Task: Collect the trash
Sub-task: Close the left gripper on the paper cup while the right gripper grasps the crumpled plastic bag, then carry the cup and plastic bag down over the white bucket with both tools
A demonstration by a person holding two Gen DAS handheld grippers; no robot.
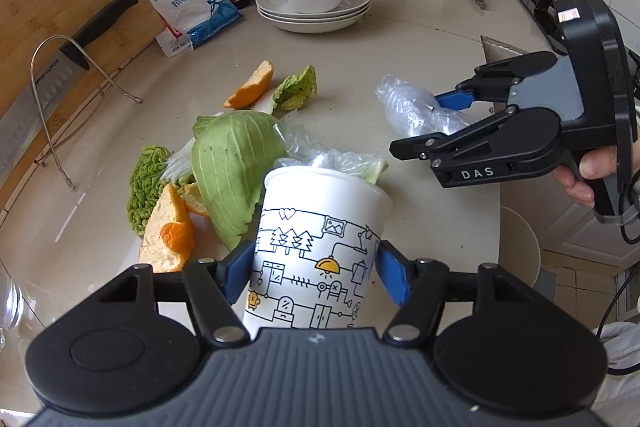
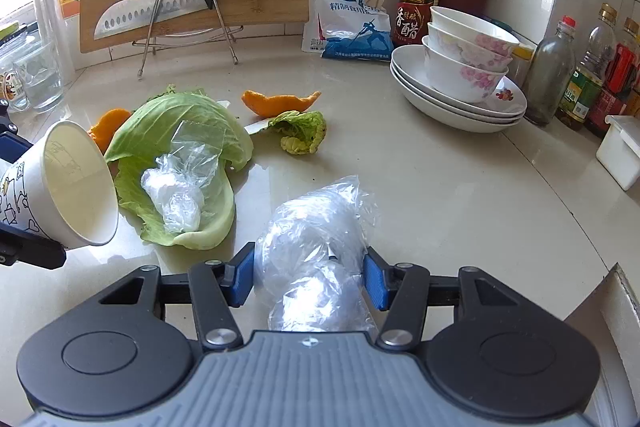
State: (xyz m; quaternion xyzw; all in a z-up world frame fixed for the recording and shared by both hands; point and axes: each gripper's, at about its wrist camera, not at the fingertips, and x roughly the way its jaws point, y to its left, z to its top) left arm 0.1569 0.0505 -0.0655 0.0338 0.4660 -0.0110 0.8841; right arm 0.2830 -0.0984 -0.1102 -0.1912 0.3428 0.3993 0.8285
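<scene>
**Mia:** While the left gripper (image 1: 316,277) squeezes the paper cup (image 1: 320,251) with its 2 blue pads tight on the sides, where is the trash?

**Ben:** Right by the cup. The cup tips over a big cabbage leaf (image 2: 180,163) holding crinkled plastic (image 2: 176,187). Beside the cup, the right gripper (image 2: 310,277) has its jaws wide around a clear plastic bag (image 2: 316,239), pads touching it. Farther past the cup lies orange peel (image 2: 280,103), then 3 stacked bowls (image 2: 468,55).

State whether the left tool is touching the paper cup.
Touching. The left wrist view shows both blue pads of the left tool pressed against the paper cup.
</scene>
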